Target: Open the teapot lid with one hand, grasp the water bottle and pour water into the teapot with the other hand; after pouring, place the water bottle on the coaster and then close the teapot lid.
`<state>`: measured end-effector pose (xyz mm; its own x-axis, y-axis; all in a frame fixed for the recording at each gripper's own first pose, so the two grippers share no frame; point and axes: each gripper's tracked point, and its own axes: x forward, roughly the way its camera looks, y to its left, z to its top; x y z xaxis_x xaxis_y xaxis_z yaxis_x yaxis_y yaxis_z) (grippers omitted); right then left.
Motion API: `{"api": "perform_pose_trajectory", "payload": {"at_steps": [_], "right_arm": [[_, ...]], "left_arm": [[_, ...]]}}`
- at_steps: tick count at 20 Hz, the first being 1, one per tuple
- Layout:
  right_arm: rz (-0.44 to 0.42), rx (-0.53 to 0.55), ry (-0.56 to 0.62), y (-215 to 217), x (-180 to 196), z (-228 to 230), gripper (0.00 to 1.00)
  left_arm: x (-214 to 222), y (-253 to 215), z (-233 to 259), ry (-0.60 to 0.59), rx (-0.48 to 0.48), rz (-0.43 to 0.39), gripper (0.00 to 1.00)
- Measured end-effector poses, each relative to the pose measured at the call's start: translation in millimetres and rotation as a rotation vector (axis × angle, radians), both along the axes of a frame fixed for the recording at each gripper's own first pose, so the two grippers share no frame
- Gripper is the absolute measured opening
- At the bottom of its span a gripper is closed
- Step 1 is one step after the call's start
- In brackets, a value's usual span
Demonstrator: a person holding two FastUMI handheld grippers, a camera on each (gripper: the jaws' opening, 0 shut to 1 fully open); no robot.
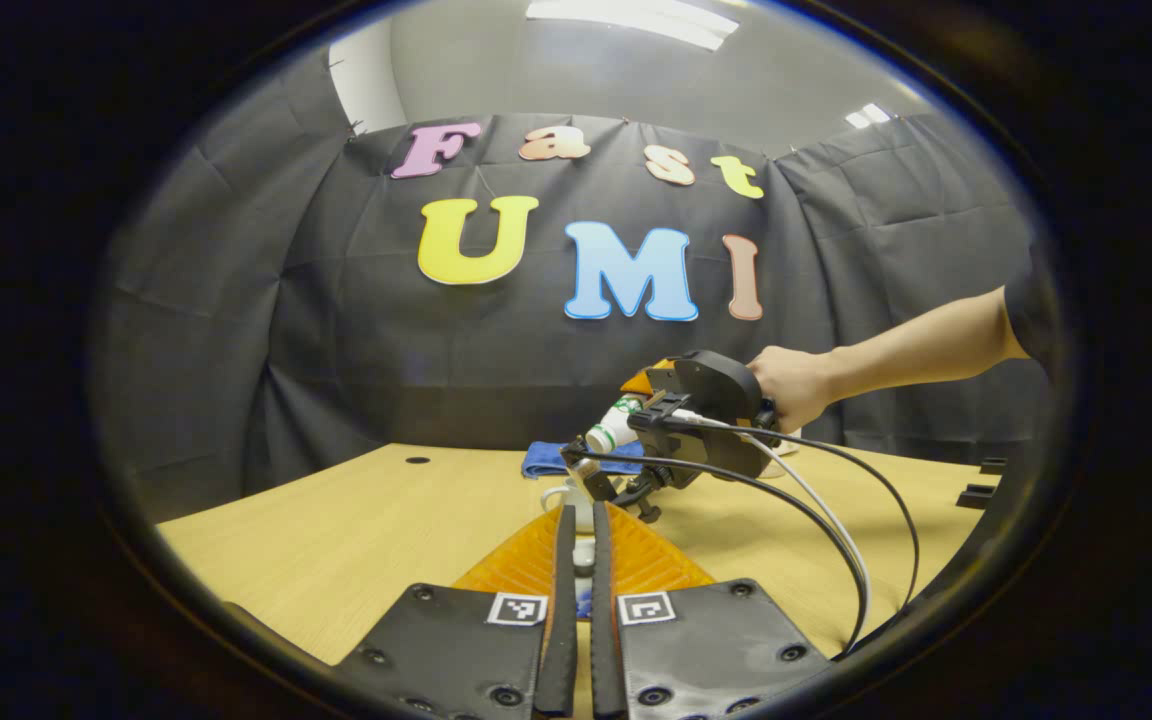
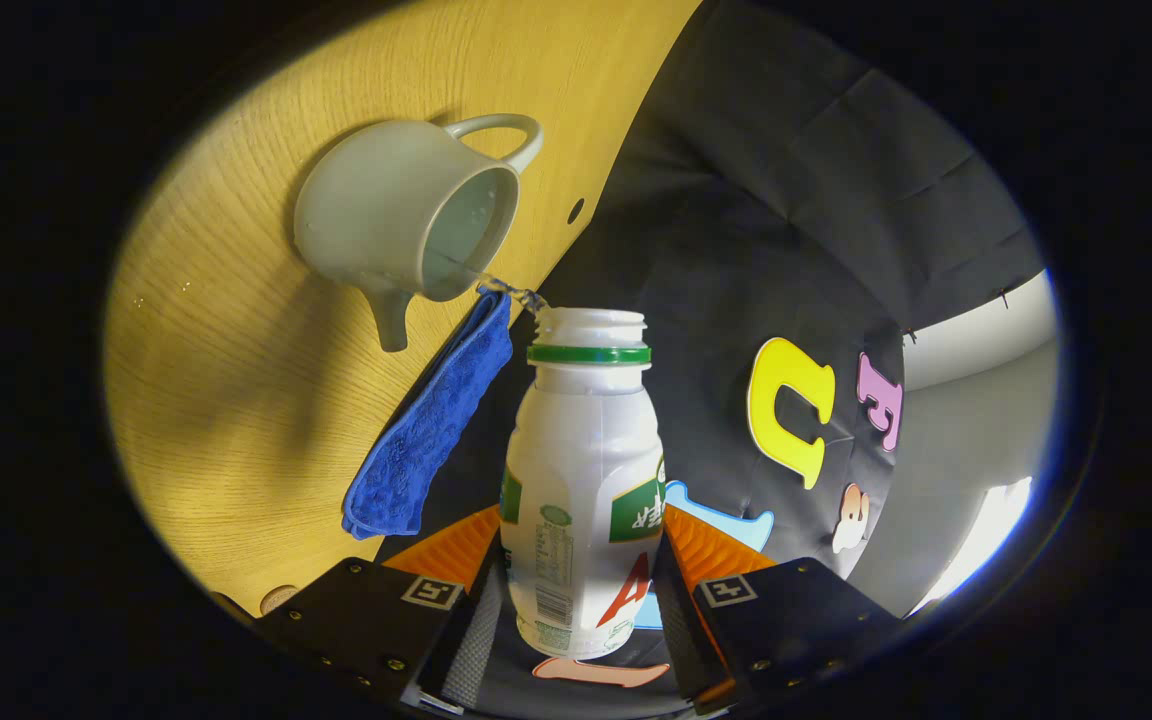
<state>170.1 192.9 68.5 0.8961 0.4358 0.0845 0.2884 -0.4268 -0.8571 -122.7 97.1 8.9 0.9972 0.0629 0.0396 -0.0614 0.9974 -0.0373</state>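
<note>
The right gripper (image 2: 581,600), clamped on the tilted water bottle (image 2: 584,480), pours a thin stream into the open teapot (image 2: 396,215) on the table (keep the tilt steady), while the left gripper (image 1: 581,560) has its fingers nearly together, apparently pinching the lid.

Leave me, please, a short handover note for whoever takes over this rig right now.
Left claw: pinching a small white piece, apparently the lid, off the teapot.
Right claw: shut on the tilted water bottle; water runs from its mouth into the open teapot on the table, beside a blue cloth.
Done: lid off, bottle grasped, pouring under way.
Left: finish pouring, set bottle on coaster, close lid.
</note>
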Motion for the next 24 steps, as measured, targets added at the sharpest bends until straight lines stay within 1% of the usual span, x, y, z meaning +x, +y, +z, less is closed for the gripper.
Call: {"api": "perform_pose_trajectory", "payload": {"at_steps": [7, 8, 9, 10, 12, 13, 19, 23, 24], "right_arm": [[0.032, -0.034, -0.037, 10.3, -8.8, 0.6, 0.71], [0.035, -0.034, -0.037, 11.2, -7.3, 3.1, 0.71], [0.037, -0.036, -0.031, 11.2, -7.3, 1.2, 0.71], [0.035, -0.037, -0.026, 13.6, -6.2, -1.4, 0.71], [0.031, -0.038, -0.013, 18.1, -0.9, -0.8, 0.71], [0.03, -0.04, -0.007, 18.7, 1.1, -2.9, 0.71], [0.022, -0.057, 0.017, 16.5, 5.8, -21.2, 0.71], [0.022, -0.032, 0.032, 16.0, 4.9, -21.7, 0.71], [0.018, -0.006, 0.054, 12.7, 6.4, -23.6, 0.71]], "left_arm": [[-0.4, 0.3, -0.4, 0.004, 0.003, 0.0, 0.17], [-0.4, 0.8, -1.0, 0.005, 0.003, 0.0, 0.12], [-1.2, 0.7, -0.8, 0.005, 0.002, -0.001, 0.12], [-0.8, 0.6, -1.2, 0.005, 0.001, -0.002, 0.16], [-0.5, 0.3, 0.1, 0.004, 0.004, -0.001, 0.16], [0.1, 0.6, 0.4, 0.004, 0.006, -0.002, 0.12], [0.3, 0.9, -1.6, 0.012, 0.004, -0.004, 0.12], [1.0, 1.5, -2.7, 0.015, 0.003, -0.005, 0.12], [0.4, 1.5, -3.3, 0.015, -0.001, -0.006, 0.16]]}}
